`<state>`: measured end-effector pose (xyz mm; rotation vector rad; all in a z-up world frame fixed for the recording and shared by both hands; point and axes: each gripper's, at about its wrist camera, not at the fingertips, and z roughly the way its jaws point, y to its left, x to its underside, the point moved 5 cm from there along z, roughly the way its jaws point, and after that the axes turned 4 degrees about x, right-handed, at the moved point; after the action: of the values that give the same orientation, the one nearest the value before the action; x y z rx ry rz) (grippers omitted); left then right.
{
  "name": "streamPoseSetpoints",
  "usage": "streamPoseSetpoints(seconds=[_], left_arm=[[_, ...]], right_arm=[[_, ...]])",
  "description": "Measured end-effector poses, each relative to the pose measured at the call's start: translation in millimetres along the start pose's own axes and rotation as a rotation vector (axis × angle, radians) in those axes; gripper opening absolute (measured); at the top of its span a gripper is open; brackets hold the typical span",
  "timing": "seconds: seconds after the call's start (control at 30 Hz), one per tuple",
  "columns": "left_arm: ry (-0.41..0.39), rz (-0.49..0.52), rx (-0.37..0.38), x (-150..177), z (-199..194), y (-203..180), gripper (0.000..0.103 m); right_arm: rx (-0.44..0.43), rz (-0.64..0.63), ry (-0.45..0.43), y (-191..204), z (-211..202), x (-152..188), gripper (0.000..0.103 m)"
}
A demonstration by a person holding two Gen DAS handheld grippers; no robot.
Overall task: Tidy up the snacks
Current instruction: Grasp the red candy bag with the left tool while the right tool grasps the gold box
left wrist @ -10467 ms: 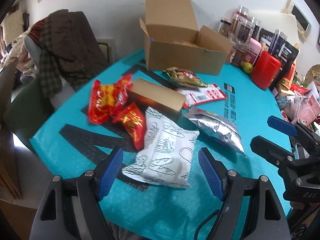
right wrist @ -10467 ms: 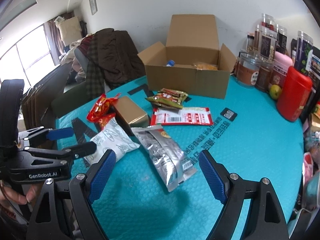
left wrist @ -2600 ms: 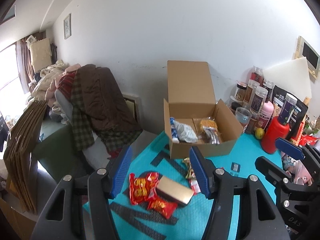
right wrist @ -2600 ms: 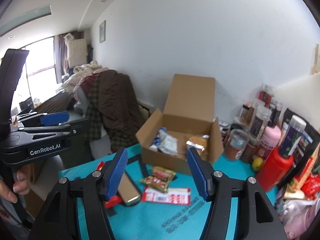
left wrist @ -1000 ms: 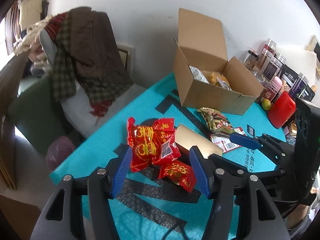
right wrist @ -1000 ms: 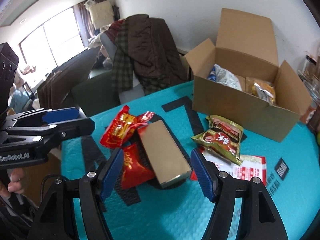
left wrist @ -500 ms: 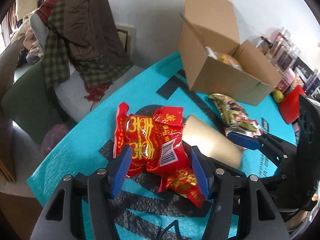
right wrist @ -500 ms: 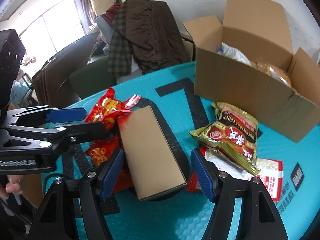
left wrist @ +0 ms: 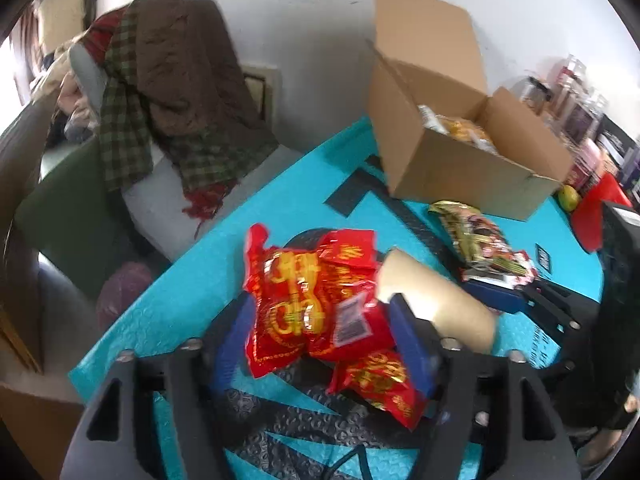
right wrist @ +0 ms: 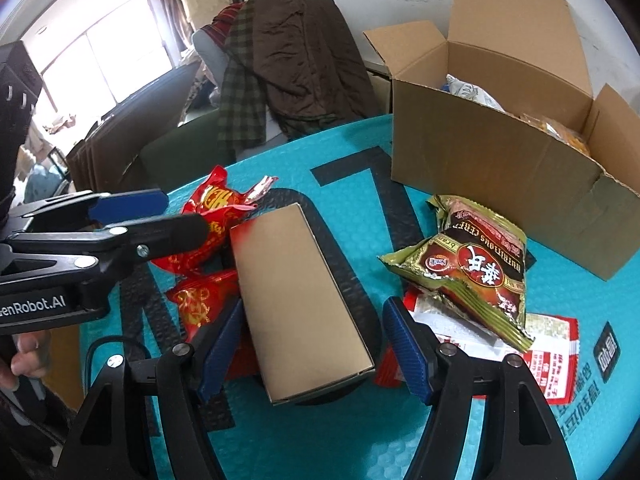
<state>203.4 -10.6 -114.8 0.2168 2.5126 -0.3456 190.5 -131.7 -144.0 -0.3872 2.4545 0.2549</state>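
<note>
Both of my grippers have dropped close since a moment ago, left gripper [left wrist: 320, 334] open-jawed astride the red snack bags [left wrist: 312, 304], right gripper [right wrist: 310, 350] open astride the gold box [right wrist: 298, 296] mid-counter; next, close and carry to the cardboard box [right wrist: 500, 160].

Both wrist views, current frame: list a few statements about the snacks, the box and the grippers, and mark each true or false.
1. The left gripper is open around the red snack packet. True.
2. The right gripper is clamped shut on the green snack bag. False: it is open, straddling the gold box; the bag lies apart on the table.
3. The cardboard box is sealed. False: its flaps are open and snacks show inside.
4. The green snack bag lies on top of a red and white packet. True.
5. The table cover is yellow. False: it is teal.
</note>
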Motion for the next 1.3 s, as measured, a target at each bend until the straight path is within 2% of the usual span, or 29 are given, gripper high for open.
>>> streamPoseSetpoints(seconds=[0.27,0.43,0.63,0.7,0.73,0.77,0.83,1.03,1.3], left_arm=[[0.09,-0.043,-0.054,2.9,32.0,23.3,0.08],[0.064,0.079,-0.147,-2.5,41.8,22.0,0.08],[0.014,0.109,-0.097,-5.7,43.0,23.5,0.08],[0.001,0.112,-0.105,-5.0,40.2,24.7,0.069],[-0.004,0.114,-0.11,-5.0,38.6,24.8,0.059],[0.0,0.119,-0.108,-3.9,37.3,23.1,0.054],[0.008,0.119,-0.105,-1.5,35.4,22.6,0.05],[0.027,0.107,-0.061,10.2,24.0,15.1,0.049],[0.026,0.094,-0.04,36.3,-3.8,0.3,0.049]], right_arm=[[0.0,-0.003,-0.002,-0.5,-0.4,-0.3,0.071],[-0.004,-0.01,0.0,-0.2,2.3,-0.7,0.071],[-0.004,-0.025,0.009,1.5,8.4,-2.2,0.071],[-0.004,-0.028,0.011,1.9,10.4,-3.0,0.071],[-0.003,-0.032,0.014,2.3,11.3,-3.3,0.07],[-0.004,-0.034,0.013,2.7,11.5,-3.1,0.067],[-0.029,-0.04,0.002,4.9,11.1,-3.4,0.05],[-0.006,-0.079,0.001,10.1,7.6,2.5,0.045],[0.019,-0.049,0.012,7.8,-19.7,27.5,0.045]])
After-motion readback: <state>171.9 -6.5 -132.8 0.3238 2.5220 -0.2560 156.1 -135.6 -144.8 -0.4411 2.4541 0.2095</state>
